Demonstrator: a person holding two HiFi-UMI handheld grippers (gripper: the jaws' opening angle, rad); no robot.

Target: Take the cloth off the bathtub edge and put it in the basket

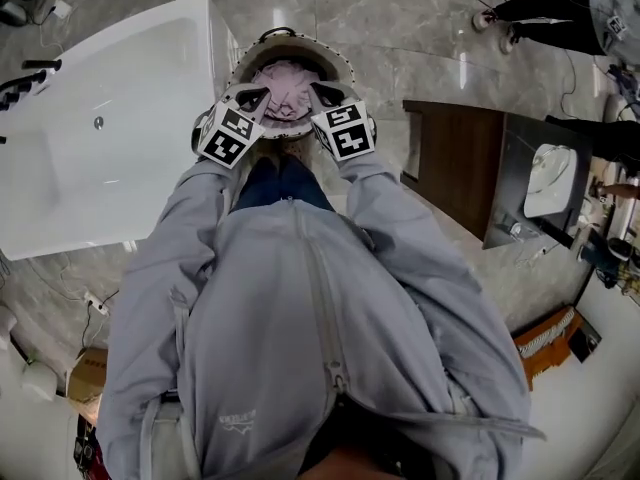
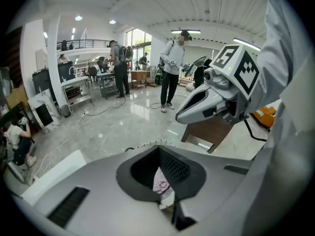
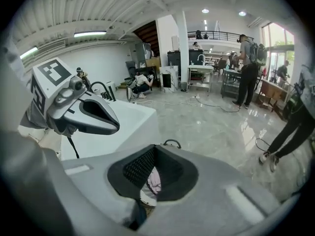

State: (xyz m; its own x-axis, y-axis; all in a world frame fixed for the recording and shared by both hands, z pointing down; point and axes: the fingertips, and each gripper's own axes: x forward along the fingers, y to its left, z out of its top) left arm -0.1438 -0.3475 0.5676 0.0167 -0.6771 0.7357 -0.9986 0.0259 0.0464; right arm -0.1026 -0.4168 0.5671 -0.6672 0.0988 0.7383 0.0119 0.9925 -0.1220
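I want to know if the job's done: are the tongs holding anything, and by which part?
Nothing. Both left tongs and right tongs are shut and empty; the pink cloth lies in the basket.

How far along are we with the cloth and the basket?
Done: the pink cloth lies in the basket, and none shows on the bathtub edge. In hand: nothing, it seems; the left gripper and right gripper hover over the basket with jaws shut, the cloth showing below them. Left: probably just drawing the grippers clear.
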